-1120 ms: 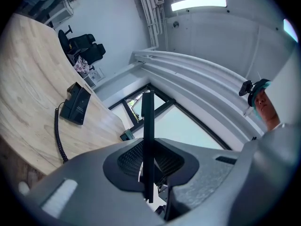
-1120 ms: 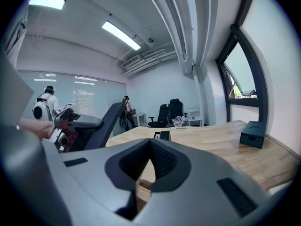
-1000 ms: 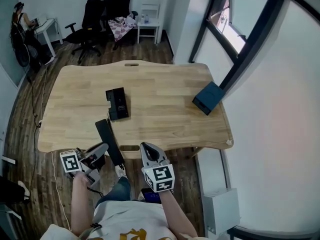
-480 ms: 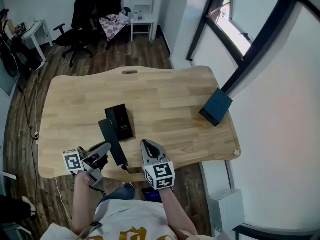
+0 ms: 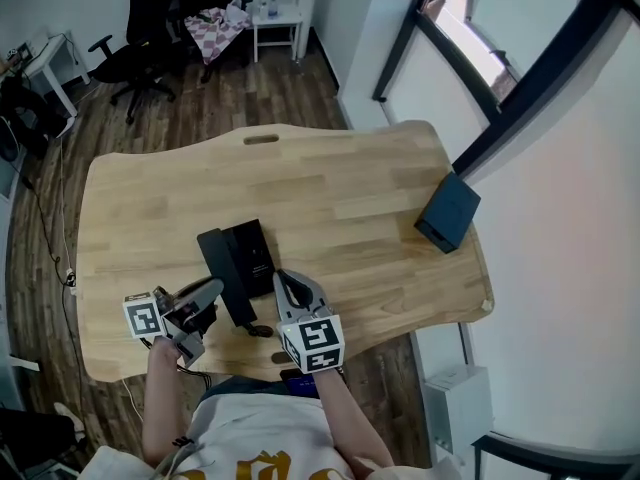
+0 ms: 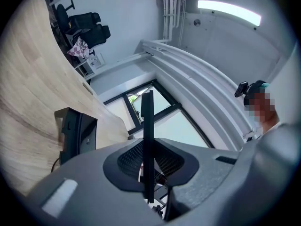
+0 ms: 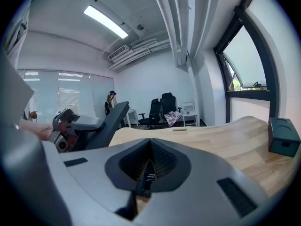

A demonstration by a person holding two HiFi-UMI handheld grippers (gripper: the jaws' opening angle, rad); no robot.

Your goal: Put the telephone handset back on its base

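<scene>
Pinched between the fingers of the left gripper (image 5: pixel 212 290) at lower centre of the head view, the handset (image 5: pixel 222 266) slants upper-left to lower-right, roughly parallel to the base (image 5: pixel 257 253) just right of it, while the right gripper (image 5: pixel 288 286), fingers pressed together, holds nothing.

Your light wooden table (image 5: pixel 350 188) stands on a dark plank floor (image 5: pixel 200 98), its right end close to a white wall (image 5: pixel 570 268) with a dark-framed window (image 5: pixel 485 38). Beyond it you have black office chairs (image 5: pixel 150 8) and a small white side table (image 5: pixel 277 13). A strip light (image 7: pixel 106 21) glows overhead.
</scene>
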